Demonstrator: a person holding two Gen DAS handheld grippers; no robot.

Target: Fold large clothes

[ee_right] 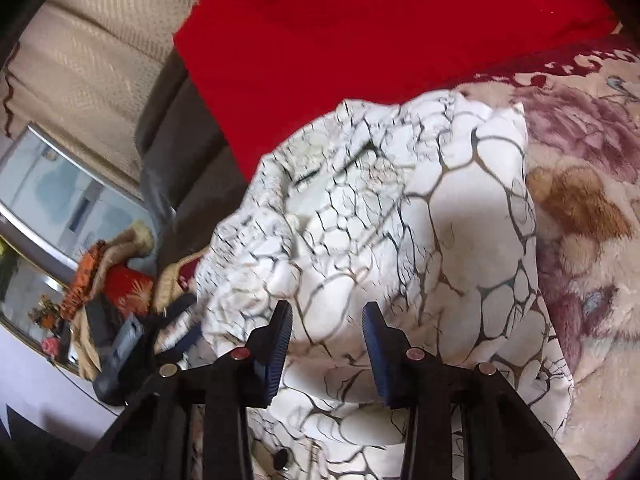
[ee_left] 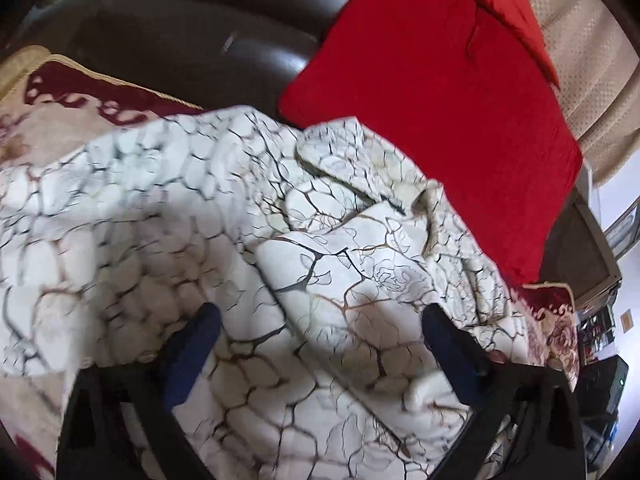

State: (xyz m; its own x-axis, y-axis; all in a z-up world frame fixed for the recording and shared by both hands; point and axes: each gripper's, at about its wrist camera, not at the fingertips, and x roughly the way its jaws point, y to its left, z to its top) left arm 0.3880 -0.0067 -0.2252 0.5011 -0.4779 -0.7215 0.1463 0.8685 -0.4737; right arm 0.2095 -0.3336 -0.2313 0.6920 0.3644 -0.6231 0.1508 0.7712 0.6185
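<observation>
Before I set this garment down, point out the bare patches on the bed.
Free: the floral blanket right of the white crackle-print garment in the right wrist view, and its strip between garment and dark headboard. The red cushion blocks the far side; clutter crowds the bedside.

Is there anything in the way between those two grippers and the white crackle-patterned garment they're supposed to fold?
Nothing visible is. The white garment with the dark crackle pattern lies right under both: the left gripper stands wide open over it, the right gripper narrower, with only cloth showing between the fingers.
</observation>
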